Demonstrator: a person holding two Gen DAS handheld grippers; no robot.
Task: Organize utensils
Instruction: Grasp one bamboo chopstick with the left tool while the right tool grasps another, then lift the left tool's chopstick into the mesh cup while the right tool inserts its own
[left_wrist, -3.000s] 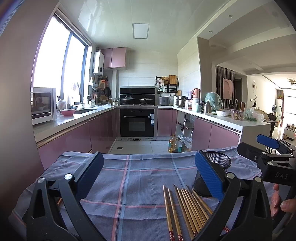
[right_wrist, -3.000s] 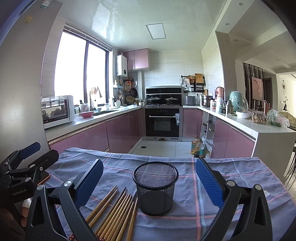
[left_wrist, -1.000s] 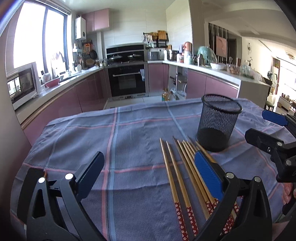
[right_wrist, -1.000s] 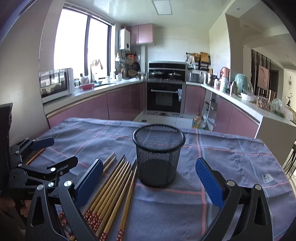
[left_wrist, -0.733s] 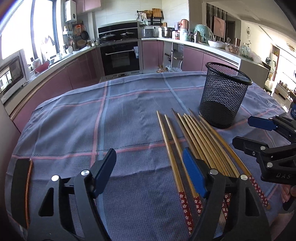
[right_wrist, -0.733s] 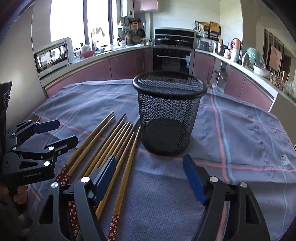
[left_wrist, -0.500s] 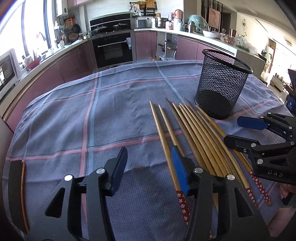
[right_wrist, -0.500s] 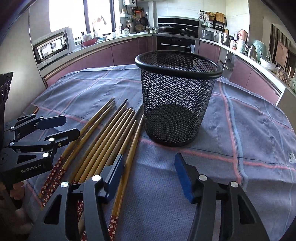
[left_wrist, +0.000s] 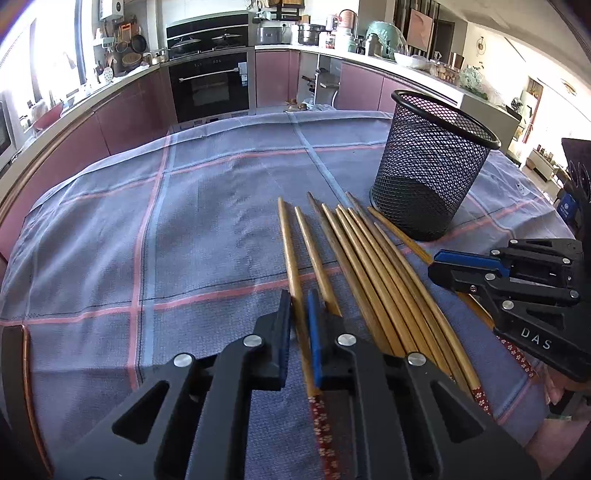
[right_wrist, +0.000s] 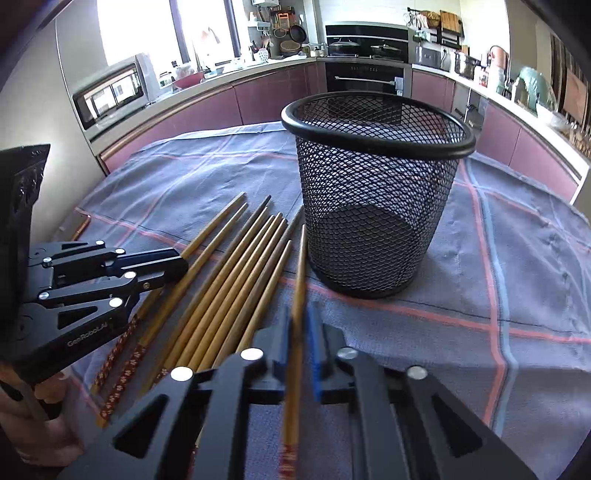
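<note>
Both tools narrowed since prev: left tool & right tool each pinch one chopstick; mesh cup just beside row.

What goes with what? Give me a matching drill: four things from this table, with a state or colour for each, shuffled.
1. left gripper
2. right gripper
3. mesh cup
4. tablecloth

A. upright, empty
B. shut on the rightmost chopstick
C. grey-blue with pink lines
D. shut on the leftmost chopstick

Pairs: 1-D, 2-B, 3-A, 4-C
</note>
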